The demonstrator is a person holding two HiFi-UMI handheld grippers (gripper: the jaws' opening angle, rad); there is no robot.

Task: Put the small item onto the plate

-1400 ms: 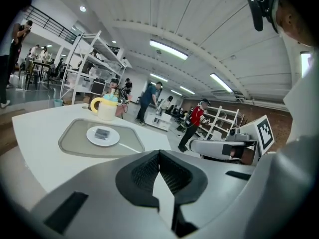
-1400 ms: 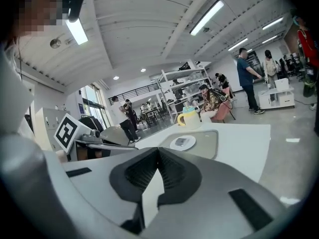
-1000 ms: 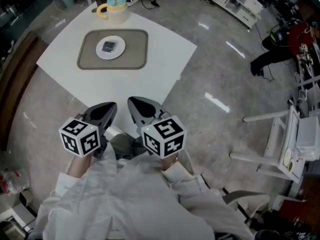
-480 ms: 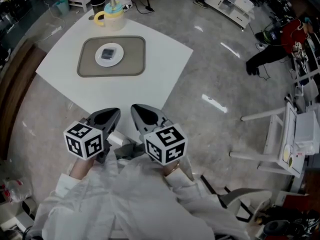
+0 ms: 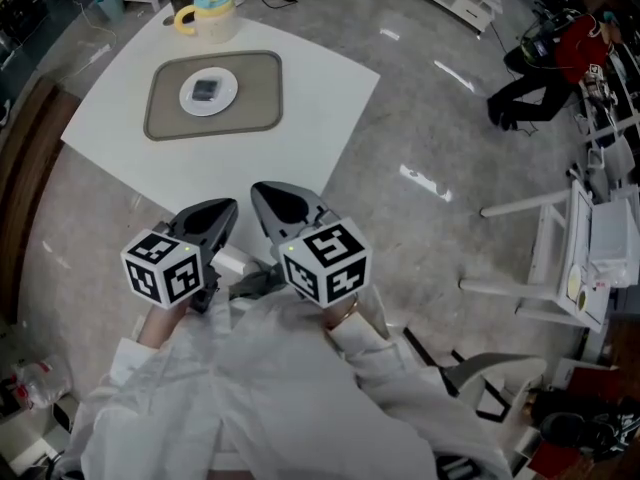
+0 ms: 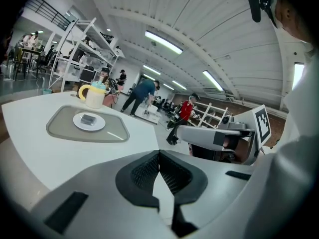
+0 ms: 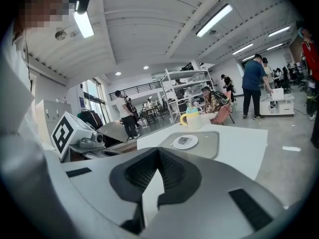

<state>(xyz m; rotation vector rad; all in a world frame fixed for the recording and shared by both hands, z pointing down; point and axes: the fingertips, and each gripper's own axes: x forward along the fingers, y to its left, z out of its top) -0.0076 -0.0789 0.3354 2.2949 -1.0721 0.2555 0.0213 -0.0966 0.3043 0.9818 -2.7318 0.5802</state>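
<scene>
A small grey item (image 5: 205, 90) lies on a white plate (image 5: 222, 100) in the middle of a grey mat (image 5: 260, 103) on the white table (image 5: 310, 118). The left gripper view shows the item (image 6: 88, 119) on the plate (image 6: 79, 124); so does the right gripper view, with the item (image 7: 184, 140) on the plate (image 7: 192, 145). Both grippers are held close to the person's body, well short of the table. My left gripper (image 5: 222, 208) is shut and empty. Beside it, my right gripper (image 5: 262, 194) is shut with nothing in it.
A cream mug with a yellow handle and blue lid (image 5: 210, 18) stands behind the mat. The table's near corner (image 5: 240, 238) lies just under the grippers. White racks (image 5: 580, 268) stand on the floor to the right. People (image 6: 142, 93) stand in the background.
The view has shifted a little, so the table and plate sit slightly higher and further left. Both grippers stay shut near the body.
</scene>
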